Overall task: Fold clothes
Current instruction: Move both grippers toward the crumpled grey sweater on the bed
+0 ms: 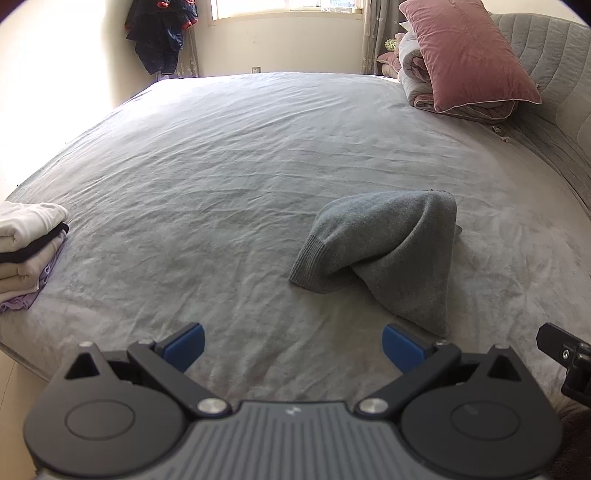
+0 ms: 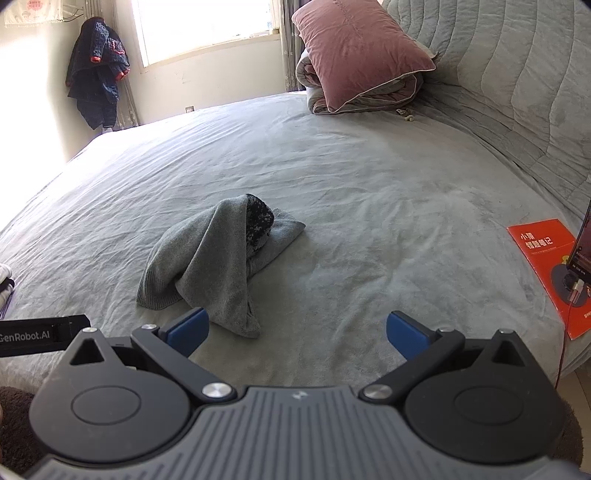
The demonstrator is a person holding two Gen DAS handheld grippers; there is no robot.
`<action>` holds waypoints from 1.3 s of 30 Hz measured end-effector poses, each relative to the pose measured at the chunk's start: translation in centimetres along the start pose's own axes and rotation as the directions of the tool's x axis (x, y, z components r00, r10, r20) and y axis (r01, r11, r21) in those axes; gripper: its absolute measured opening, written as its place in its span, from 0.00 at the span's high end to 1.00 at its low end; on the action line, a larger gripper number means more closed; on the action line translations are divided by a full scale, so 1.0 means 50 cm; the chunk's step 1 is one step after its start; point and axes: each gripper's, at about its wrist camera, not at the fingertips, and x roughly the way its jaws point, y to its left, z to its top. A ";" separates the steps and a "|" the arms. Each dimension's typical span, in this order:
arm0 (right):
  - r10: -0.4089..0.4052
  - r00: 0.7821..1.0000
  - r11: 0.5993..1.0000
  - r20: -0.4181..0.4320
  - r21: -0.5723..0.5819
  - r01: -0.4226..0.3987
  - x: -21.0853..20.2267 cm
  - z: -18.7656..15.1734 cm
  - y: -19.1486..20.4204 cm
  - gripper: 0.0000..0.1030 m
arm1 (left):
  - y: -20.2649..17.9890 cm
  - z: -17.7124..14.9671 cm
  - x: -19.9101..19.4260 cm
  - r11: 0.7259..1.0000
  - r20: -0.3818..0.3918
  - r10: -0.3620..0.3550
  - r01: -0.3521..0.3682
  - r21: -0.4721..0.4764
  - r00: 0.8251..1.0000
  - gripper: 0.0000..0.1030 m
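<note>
On bed (image 1: pixel 221 166), crumpled grey sweater (image 1: pixel 388 251)

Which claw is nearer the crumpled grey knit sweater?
Right. The right claw has the crumpled grey knit sweater reaching its left finger; the left claw sits left of it.

light: bright daylight from the window (image 2: pixel 207 29) | glare: left wall and bed's (image 1: pixel 221 166) left edge were washed out | shadows: soft | focus: sharp | distortion: fisheye bending, dark vignetted corners
</note>
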 end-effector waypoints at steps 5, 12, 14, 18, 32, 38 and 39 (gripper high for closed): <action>0.028 1.000 1.000 -0.010 -0.015 -0.028 -0.009 0.005 0.003 0.00 | 0.019 -0.001 -0.017 0.998 0.040 -0.040 0.041 -0.041 0.998 0.00; 0.024 0.999 0.998 0.025 -0.058 -0.022 -0.025 0.008 0.049 0.00 | 0.015 0.005 -0.031 0.999 0.041 -0.014 0.015 -0.029 0.999 0.00; 0.028 0.999 0.998 0.028 -0.063 -0.027 -0.027 0.010 0.055 0.00 | 0.014 0.004 -0.037 0.999 0.049 -0.009 0.010 -0.032 0.999 0.00; 0.028 0.999 0.996 0.032 -0.080 -0.026 -0.032 0.009 0.063 0.00 | 0.016 0.005 -0.043 0.999 0.058 -0.007 0.009 -0.036 0.998 0.00; 0.048 0.998 0.995 0.050 -0.086 -0.044 -0.046 0.014 0.080 0.00 | 0.024 0.008 -0.059 0.999 0.079 -0.016 0.019 -0.034 0.997 0.00; 0.058 0.997 0.995 0.050 -0.089 -0.054 -0.046 0.013 0.078 0.00 | 0.023 0.009 -0.060 0.999 0.080 -0.016 0.019 -0.031 0.997 0.00; 0.062 0.997 0.994 0.048 -0.089 -0.057 -0.045 0.013 0.079 0.00 | 0.023 0.009 -0.060 0.999 0.081 -0.017 0.019 -0.031 0.997 0.00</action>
